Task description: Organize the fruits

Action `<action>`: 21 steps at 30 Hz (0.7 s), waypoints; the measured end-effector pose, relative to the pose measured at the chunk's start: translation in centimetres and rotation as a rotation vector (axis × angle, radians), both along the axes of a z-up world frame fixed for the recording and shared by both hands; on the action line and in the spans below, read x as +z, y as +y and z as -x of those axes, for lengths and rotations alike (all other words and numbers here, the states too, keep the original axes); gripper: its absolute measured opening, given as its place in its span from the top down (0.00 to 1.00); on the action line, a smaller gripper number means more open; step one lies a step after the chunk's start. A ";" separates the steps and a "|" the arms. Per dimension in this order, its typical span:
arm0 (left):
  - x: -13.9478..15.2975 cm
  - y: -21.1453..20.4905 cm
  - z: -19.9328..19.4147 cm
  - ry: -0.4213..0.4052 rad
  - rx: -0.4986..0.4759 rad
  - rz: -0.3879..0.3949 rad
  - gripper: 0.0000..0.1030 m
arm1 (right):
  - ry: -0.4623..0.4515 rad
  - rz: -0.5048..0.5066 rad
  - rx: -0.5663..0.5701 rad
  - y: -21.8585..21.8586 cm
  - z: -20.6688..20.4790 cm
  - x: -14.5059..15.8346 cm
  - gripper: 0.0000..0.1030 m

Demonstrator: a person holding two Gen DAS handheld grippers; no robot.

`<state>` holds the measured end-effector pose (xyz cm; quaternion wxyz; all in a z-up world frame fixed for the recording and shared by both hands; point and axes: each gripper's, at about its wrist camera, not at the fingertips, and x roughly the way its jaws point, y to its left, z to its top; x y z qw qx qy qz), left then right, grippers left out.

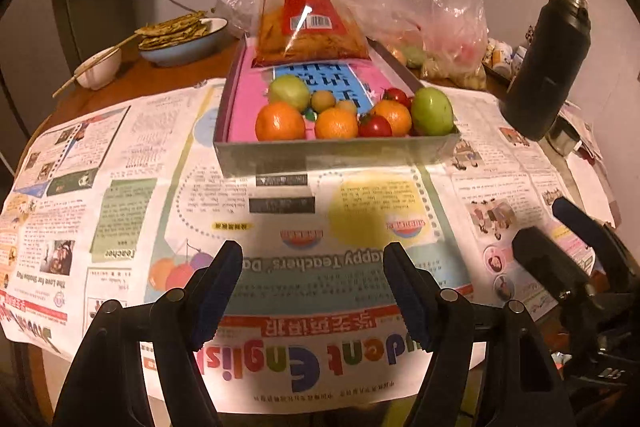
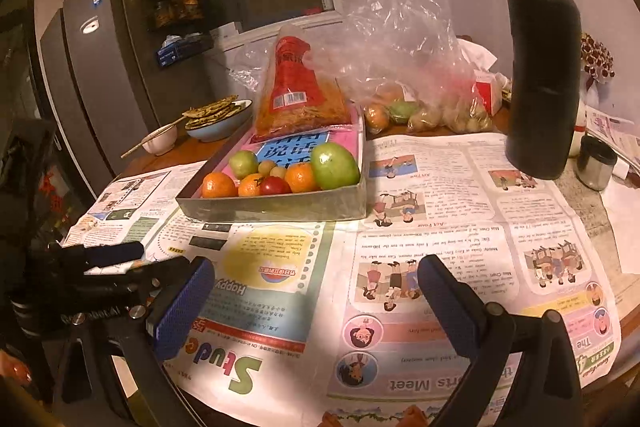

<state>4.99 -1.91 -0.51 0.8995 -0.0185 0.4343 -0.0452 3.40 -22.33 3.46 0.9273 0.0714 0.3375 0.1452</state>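
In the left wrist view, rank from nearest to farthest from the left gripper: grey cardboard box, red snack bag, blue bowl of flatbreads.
From the left gripper:
1. Grey cardboard box, straight ahead on the newspaper.
2. Red snack bag, at the box's far end.
3. Blue bowl of flatbreads, far left, beyond the newspaper.

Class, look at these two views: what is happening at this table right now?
A person holds two tongs over a newspaper-covered table. Both the left tongs and the right tongs are open and empty, pointing toward a grey tray of oranges, green fruits and small tomatoes. Nothing has been picked up yet.
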 end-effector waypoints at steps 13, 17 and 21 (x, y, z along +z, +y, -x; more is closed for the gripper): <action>-0.1 -0.3 -0.1 -0.007 -0.007 -0.025 0.28 | 0.019 0.010 0.005 0.5 -0.3 -0.4 0.01; 0.0 -0.2 0.0 -0.010 -0.007 -0.030 0.28 | 0.027 0.012 0.008 0.6 -0.3 -0.5 0.01; 0.1 -0.1 0.0 -0.015 -0.001 -0.032 0.28 | 0.031 0.011 0.016 0.9 -0.3 -0.7 0.01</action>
